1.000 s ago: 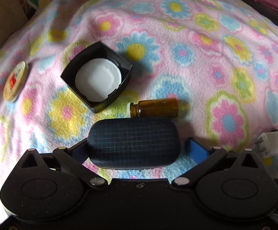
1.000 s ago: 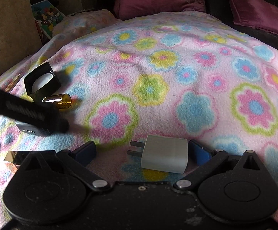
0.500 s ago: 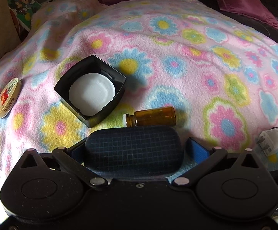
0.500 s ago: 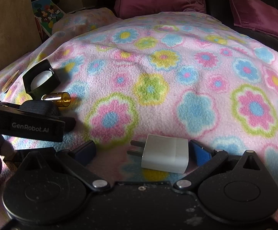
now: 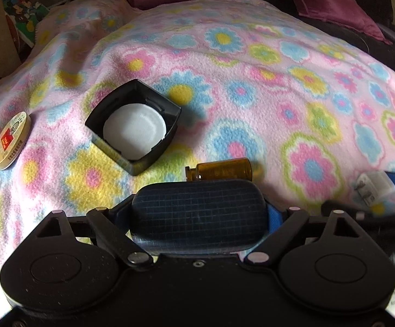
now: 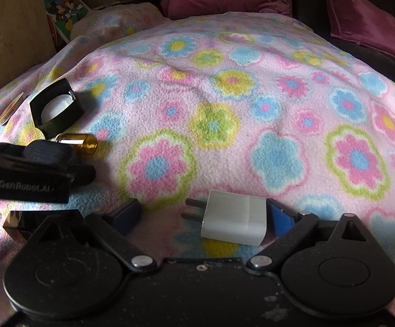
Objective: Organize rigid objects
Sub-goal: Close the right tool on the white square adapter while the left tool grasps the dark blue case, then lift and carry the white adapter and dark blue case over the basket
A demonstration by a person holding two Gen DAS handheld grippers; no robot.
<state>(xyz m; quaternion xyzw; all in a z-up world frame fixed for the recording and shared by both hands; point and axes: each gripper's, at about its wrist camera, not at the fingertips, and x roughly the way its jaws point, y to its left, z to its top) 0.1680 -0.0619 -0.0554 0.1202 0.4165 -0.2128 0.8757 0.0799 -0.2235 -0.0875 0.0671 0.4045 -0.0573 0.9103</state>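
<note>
Floral blanket (image 5: 251, 62), left claw (image 5: 199, 212) closing on dark case (image 5: 199, 214), right claw (image 6: 201, 216) closing around charger (image 6: 234, 220), not clamped.

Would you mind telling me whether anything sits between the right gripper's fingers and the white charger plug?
Nothing visible does. The white charger plug lies on the blanket between the right gripper fingers, which have just been closing. The right finger is at its flat end; the left finger stands clear of the prongs, only bare blanket between.

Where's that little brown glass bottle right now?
The small amber glass bottle lies on its side on the flowered fleece blanket, just beyond the dark grid-patterned case, right of the black square box.
</note>
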